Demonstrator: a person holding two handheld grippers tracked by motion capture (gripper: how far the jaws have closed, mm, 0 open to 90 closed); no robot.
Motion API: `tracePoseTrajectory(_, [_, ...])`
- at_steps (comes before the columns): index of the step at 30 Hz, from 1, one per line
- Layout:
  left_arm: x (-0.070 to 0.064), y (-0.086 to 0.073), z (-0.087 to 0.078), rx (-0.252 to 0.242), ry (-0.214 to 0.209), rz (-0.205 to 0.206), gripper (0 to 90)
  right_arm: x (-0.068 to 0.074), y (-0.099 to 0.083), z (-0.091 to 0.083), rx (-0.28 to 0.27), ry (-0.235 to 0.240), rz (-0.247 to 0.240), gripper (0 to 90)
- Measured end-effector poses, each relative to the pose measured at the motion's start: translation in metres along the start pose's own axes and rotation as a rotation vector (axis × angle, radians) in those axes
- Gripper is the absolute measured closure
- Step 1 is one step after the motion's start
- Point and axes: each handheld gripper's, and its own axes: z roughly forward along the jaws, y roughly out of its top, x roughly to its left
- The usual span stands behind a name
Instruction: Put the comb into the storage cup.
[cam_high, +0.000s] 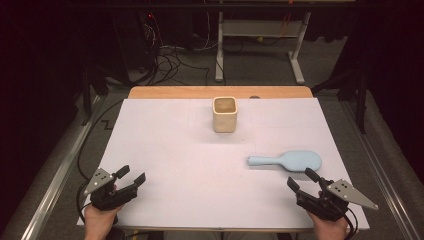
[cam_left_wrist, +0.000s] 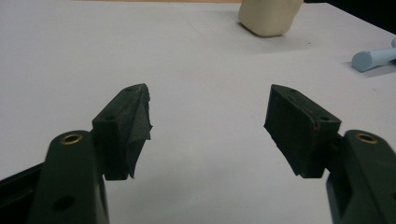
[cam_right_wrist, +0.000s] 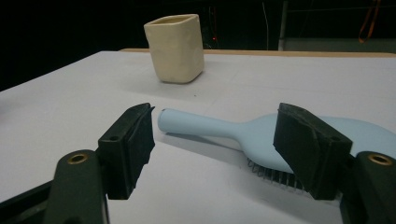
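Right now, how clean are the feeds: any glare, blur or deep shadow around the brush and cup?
High view: table evenly lit, no glare, surroundings dark; hairbrush and cup cast faint shadows. Left gripper view: slightly soft, cup cut off at the top edge. Right gripper view: brush is fairly sharp, bristles in shadow underneath; the background is black.

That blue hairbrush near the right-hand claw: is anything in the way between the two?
Nothing visible stands between them. The right gripper has its jaws open and points at the hairbrush, which lies bristles down on the bare white table. The cream cup stands farther back, off that path.
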Motion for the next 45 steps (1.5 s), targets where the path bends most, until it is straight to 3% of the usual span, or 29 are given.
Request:
tracePoseTrajectory(24, [0.001,0.0,0.0,-0.004,0.0,-0.011,31.8,0.015,0.016,0.035,-0.005,0.061,-0.045,29.7])
tracePoseTrajectory(45, [0.001,-0.001,0.0,-0.004,0.001,-0.011,31.8,0.024,0.034,0.078,0.063,0.084,-0.039,32.3])
